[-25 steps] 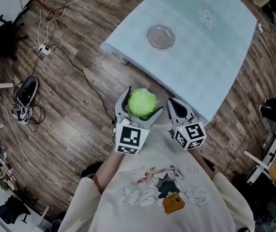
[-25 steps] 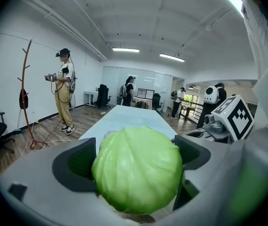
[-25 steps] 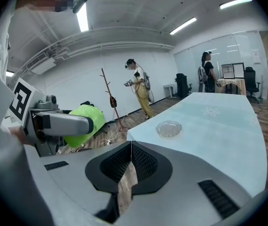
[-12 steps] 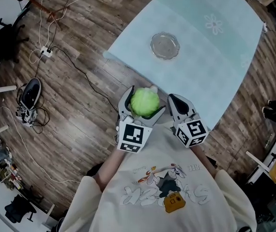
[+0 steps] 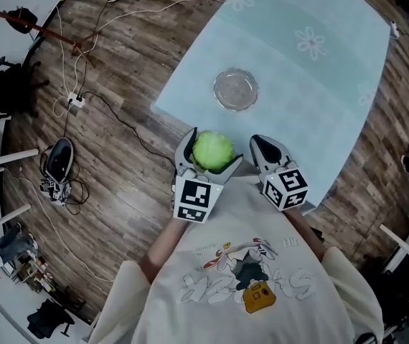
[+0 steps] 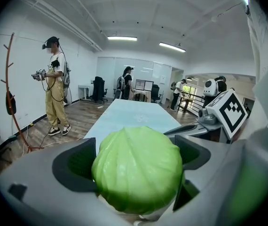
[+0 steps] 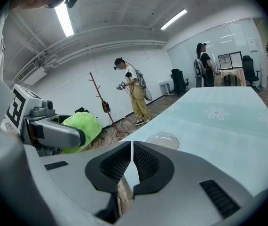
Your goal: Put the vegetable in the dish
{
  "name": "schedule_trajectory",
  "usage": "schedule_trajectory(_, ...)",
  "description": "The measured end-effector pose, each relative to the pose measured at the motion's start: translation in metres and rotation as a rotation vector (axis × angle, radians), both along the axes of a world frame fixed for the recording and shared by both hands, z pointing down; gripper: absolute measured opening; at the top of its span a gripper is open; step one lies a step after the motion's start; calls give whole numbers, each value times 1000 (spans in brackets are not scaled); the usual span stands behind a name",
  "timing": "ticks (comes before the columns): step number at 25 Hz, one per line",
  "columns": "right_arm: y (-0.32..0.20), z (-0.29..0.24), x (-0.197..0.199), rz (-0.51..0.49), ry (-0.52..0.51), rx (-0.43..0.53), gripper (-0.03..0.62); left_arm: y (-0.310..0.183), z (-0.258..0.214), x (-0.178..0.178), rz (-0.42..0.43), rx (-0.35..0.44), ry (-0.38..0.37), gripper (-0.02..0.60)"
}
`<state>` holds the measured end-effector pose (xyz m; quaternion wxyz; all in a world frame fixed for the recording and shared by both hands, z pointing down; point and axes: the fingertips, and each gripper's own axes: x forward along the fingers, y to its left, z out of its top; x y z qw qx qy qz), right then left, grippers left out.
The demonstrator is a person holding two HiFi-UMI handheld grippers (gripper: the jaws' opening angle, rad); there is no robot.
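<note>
Light-green cabbage [image 5: 212, 150], pale-blue flowered tablecloth [image 5: 319, 63]

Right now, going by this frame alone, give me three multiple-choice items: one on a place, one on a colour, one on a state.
1. Where is the glass dish?
A. On the floor
B. On the pale blue table
C. Between the right gripper's jaws

2. What colour is the vegetable held in the left gripper?
A. Green
B. Red
C. White

3. How do the jaws of the right gripper stand?
A. Wide apart
B. Shut on the dish
C. Together, with nothing between them

Answers:
1 B: the head view shows the dish on the tabletop.
2 A: it is a light green, round head.
3 C: the right gripper view shows the pads together and empty.
</note>
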<state>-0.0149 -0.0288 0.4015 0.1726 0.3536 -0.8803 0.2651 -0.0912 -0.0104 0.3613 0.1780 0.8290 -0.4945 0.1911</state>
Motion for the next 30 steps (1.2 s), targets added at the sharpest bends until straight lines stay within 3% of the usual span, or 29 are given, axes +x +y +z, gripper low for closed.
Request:
schedule_trajectory(3, -23, 7, 0, -39, -12, -23, 21, -24, 5, 6, -3, -12, -10, 529)
schedule_trajectory(7, -48, 7, 4, -69, 5, 30, 23, -50, 16, 9, -18, -29, -22, 529)
schedule_trajectory(13, -50, 25, 4, -58, 6, -55, 43, -77, 34, 9, -12, -88, -23, 529)
schedule_trajectory(19, -55, 75, 29, -38, 210, -81, 42, -94, 69, 18, 10, -165, -7, 529)
schedule_trajectory(24, -58, 98, 43, -46, 226, -125, 41, -105, 101, 27, 29, -207, -12, 529)
schedule_trajectory(27, -59, 108, 40, -74, 185, -150, 40, -108, 124, 33, 61, -244, -4, 529)
schedule_trajectory(30, -69, 116, 32, -59, 143, -168, 38, -118, 137, 29, 84, -230, -29, 529)
